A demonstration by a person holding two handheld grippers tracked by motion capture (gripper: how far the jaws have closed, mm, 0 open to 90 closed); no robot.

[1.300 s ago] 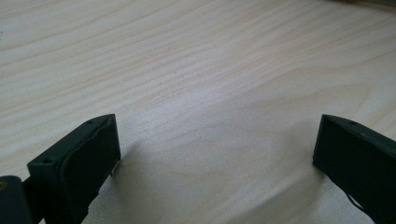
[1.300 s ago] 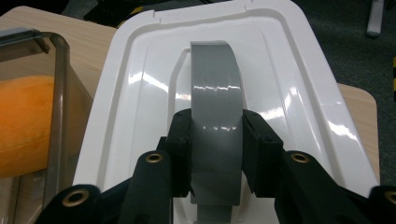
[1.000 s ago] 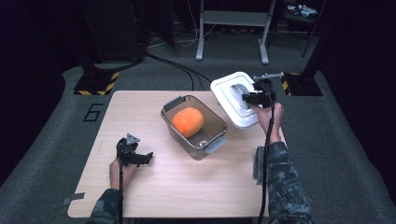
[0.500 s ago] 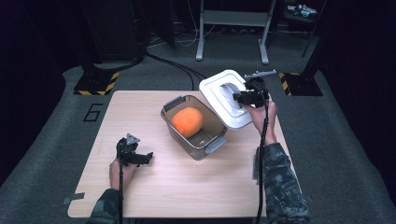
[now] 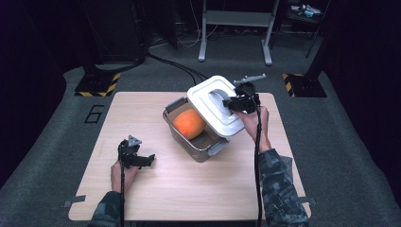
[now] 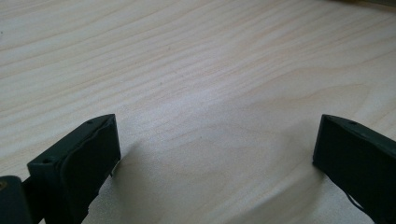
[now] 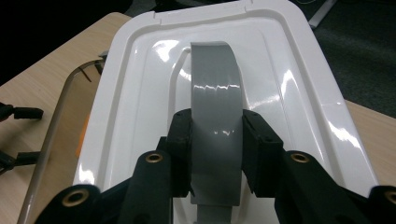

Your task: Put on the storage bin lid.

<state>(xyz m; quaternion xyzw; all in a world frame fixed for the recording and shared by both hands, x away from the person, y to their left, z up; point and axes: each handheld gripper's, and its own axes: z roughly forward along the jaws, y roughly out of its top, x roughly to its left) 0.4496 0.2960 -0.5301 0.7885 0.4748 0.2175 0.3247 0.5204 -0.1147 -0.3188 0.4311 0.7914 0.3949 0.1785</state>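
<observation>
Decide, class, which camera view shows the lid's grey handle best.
The right gripper view: the grey handle shows large, clamped by the right gripper. The high view shows it small on the lid, beside the gripper. The left gripper view shows bare table.

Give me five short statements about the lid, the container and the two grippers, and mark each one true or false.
1. The right gripper is shut on the grey handle of the white lid. True.
2. The white lid lies flat on the table, off to the side of the container. False: it is held tilted over the far right part of the clear container.
3. An orange fruit sits inside the clear container. True.
4. The left gripper holds the container's latch. False: its fingers stand wide apart over bare wood with nothing between them.
5. The container is fully covered. False: the fruit is in plain sight.
</observation>
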